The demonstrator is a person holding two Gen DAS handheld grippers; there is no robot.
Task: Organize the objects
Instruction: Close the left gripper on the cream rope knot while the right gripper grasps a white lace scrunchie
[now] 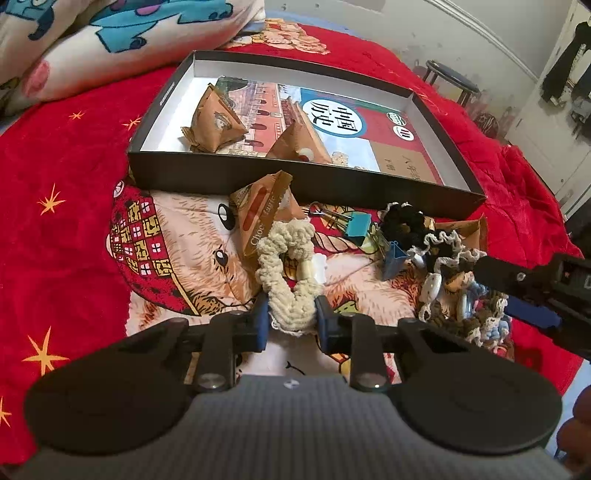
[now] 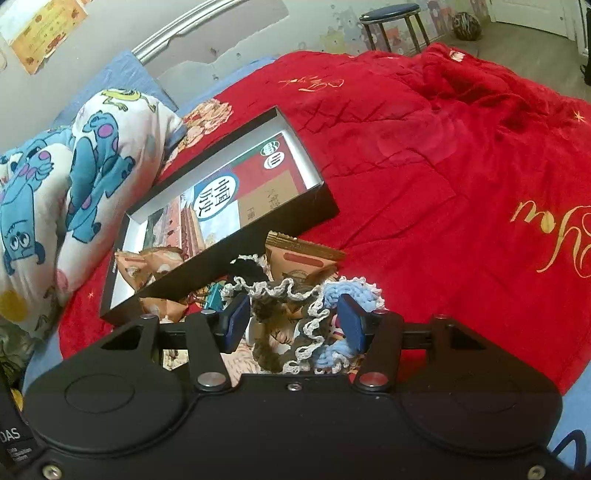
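Observation:
My left gripper (image 1: 291, 319) is shut on the near end of a cream knitted scrunchie (image 1: 288, 258), which lies on the bear-print blanket. My right gripper (image 2: 293, 323) is shut on a brown scrunchie with white lace trim (image 2: 284, 317); a light blue scrunchie (image 2: 351, 291) presses against its right pad. From the left wrist view, the right gripper (image 1: 495, 291) reaches in from the right over that pile. Ahead lies a black shallow box (image 1: 295, 181) holding a book and two brown snack packets (image 1: 214, 118).
Before the box lie another snack packet (image 1: 262, 210), teal and blue binder clips (image 1: 356, 225) and a black scrunchie (image 1: 402, 221). A cartoon-print pillow (image 1: 110, 44) sits far left. A red blanket (image 2: 443, 184) covers the bed; a stool (image 2: 391, 22) stands beyond.

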